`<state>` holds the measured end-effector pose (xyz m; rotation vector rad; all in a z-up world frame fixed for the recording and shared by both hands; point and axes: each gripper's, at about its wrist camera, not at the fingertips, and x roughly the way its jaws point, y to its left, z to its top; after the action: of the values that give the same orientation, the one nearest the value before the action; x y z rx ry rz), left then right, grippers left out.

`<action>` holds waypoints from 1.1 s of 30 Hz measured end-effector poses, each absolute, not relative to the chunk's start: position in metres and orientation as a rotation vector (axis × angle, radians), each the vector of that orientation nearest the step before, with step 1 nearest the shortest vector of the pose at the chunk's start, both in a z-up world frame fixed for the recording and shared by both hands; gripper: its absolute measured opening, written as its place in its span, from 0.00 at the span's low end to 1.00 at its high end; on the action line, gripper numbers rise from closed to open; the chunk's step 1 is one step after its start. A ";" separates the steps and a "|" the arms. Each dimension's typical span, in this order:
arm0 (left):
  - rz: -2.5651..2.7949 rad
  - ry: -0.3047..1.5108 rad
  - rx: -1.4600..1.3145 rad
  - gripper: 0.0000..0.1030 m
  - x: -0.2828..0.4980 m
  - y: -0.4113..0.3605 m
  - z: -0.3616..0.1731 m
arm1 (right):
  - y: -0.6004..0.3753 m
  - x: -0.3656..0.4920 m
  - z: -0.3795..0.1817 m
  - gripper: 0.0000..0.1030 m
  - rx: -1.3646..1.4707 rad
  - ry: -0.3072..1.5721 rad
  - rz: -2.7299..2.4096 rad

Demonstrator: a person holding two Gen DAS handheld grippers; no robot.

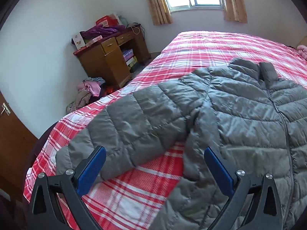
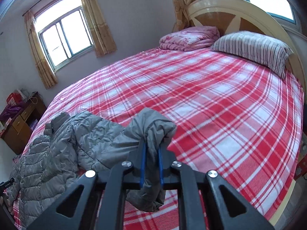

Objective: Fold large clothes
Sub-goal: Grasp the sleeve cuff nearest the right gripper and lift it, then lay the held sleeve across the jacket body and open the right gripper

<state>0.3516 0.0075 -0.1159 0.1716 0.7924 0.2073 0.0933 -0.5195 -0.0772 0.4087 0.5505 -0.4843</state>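
A grey quilted puffer jacket (image 1: 239, 103) lies on a bed sheet (image 2: 211, 95) of red, pink and white plaid. The striped grey-and-white pillow (image 2: 253, 48) sits beside a folded pink floral blanket (image 2: 188, 38). The brown wooden desk (image 1: 107, 61) carries purple clothing (image 1: 101, 31).

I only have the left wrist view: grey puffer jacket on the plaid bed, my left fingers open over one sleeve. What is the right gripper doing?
Observer: The right gripper is shut on the jacket's other sleeve, the cuff bunched up between the blue fingers.
Operator: Is that sleeve lying flat on the bed?
Observer: No, it is lifted, with fabric drooping below the fingers over the plaid sheet.
Operator: Anything ahead of it on the bed?
Observer: A folded pink quilt and a striped pillow lie at the headboard, well away from the puffer jacket.
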 end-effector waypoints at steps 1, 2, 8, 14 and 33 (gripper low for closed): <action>0.210 0.788 0.168 0.99 0.353 0.012 -0.114 | -0.512 0.102 -0.068 0.13 0.382 0.541 -0.467; 0.214 0.782 0.169 0.99 0.354 0.015 -0.112 | -0.505 0.110 -0.063 0.13 0.361 0.534 -0.454; 0.224 0.792 0.142 0.99 0.363 0.028 -0.114 | -0.455 0.159 -0.029 0.12 0.223 0.508 -0.341; 0.224 0.806 0.144 0.99 0.370 0.033 -0.122 | -0.393 0.204 -0.017 0.12 0.103 0.509 -0.229; 0.287 0.824 0.132 0.99 0.402 0.064 -0.134 | -0.219 0.318 -0.111 0.10 -0.159 0.685 0.007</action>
<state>0.4020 0.0635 -0.1339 0.1321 0.8241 0.2873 0.3184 -0.2193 -0.1112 -0.1585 0.6852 0.0072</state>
